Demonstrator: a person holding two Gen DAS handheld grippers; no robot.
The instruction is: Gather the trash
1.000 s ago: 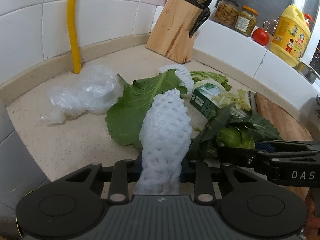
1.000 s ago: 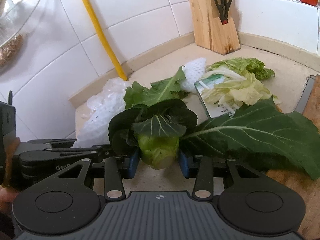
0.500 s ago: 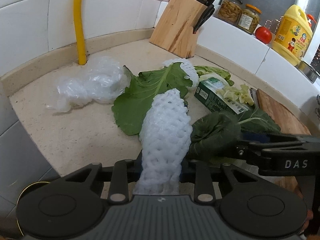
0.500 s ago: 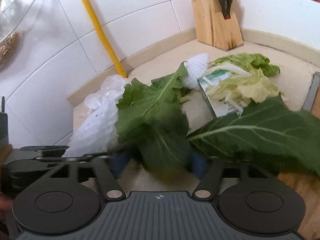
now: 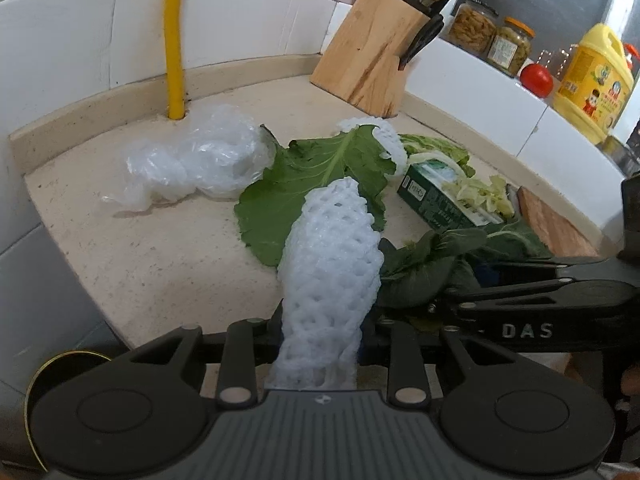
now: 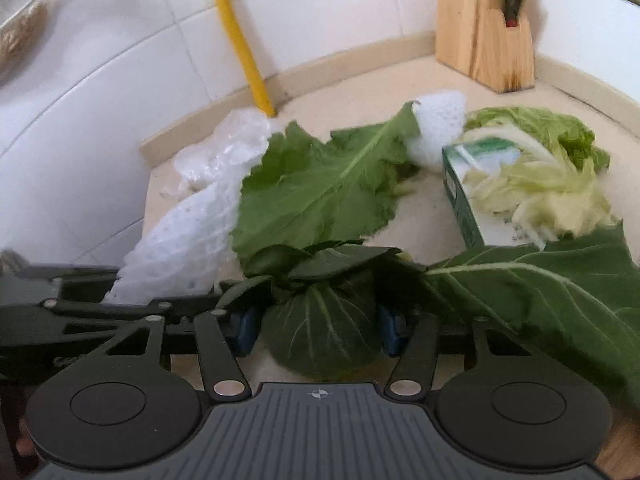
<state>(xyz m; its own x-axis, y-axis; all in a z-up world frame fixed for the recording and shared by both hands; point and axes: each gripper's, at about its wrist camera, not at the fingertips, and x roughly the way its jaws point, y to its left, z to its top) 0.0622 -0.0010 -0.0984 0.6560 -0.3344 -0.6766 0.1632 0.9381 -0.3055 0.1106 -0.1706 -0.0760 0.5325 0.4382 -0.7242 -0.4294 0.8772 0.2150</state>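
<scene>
Two grippers work side by side over our tabletop (image 5: 168, 248). Our left gripper (image 5: 320, 330) stays clenched on the white foam net (image 5: 330, 264), which sticks up between its fingers just as it did a second ago. Our right gripper (image 6: 316, 326) has changed more: a second ago its blue pads pinched the pale stem of the bok choy (image 6: 320, 320) with the stem end toward us; now dark leaves fill the gap instead, the bunch sits lower between the fingers, and they are closing on it, though we cannot tell whether the pads press yet. Both views have drifted toward the wall, so the yellow pipe (image 5: 175, 40) sits nearer the middle. On the right gripper's arm, in the left view, we read "DAS". The green carton (image 5: 434, 204) carries print too small to read, as does the yellow bottle (image 5: 592, 80). A crumpled bag (image 5: 196, 164), a broad leaf (image 5: 304, 176) and cabbage scraps (image 6: 548, 184) lie beyond.
</scene>
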